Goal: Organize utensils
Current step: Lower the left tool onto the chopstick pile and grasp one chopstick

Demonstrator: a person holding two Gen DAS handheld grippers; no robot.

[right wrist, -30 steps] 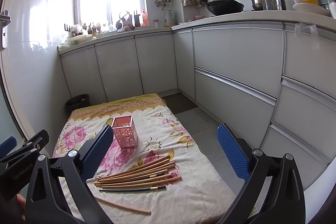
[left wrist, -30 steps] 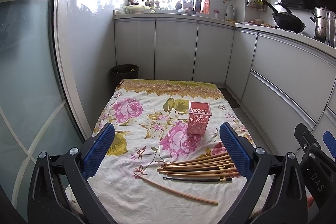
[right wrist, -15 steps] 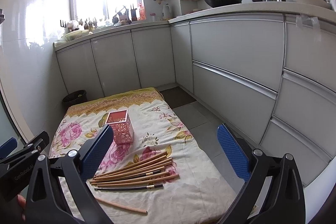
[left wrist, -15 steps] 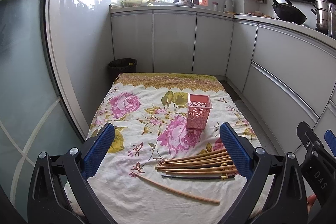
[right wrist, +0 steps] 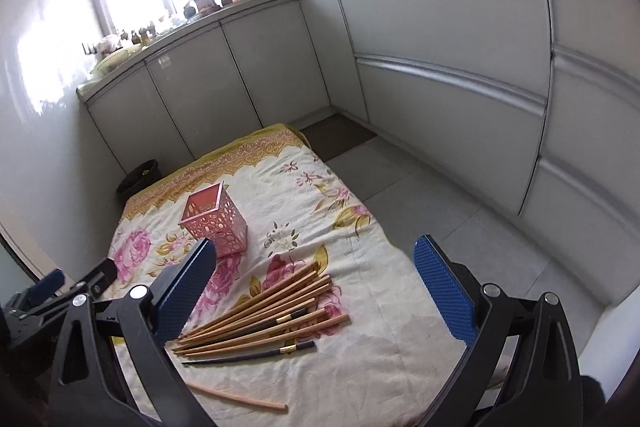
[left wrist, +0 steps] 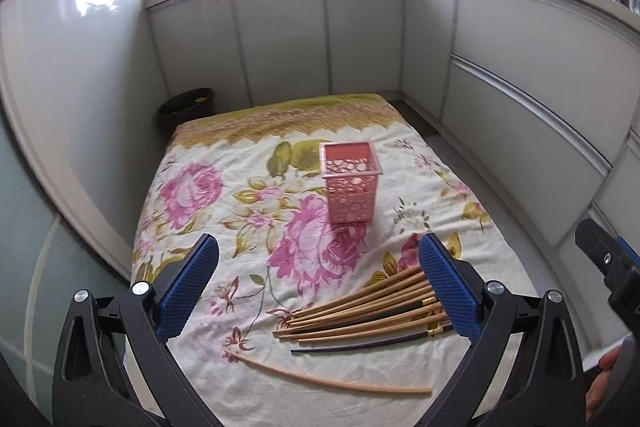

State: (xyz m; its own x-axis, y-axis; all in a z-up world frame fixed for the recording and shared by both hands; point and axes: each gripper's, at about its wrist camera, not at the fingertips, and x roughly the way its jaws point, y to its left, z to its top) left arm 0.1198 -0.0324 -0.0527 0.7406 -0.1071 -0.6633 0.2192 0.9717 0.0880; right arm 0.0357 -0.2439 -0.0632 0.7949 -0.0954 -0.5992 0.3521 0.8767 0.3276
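Chopsticks beside pink holder

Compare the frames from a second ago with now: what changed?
Both open grippers, left and right, tilted down and closer over the floral cloth; neither grasped anything. The wooden and black chopsticks and the pink perforated square holder lie where they were.

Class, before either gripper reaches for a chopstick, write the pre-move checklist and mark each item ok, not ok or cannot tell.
1. Left gripper open, nothing held: ok.
2. Right gripper open, nothing held: ok.
3. Pink holder upright, mouth unobstructed: ok.
4. Chopstick pile lying flat on the floral cloth: ok.
5. Single stray chopstick lying apart from the pile: ok.
6. Holder empty inside: cannot tell.
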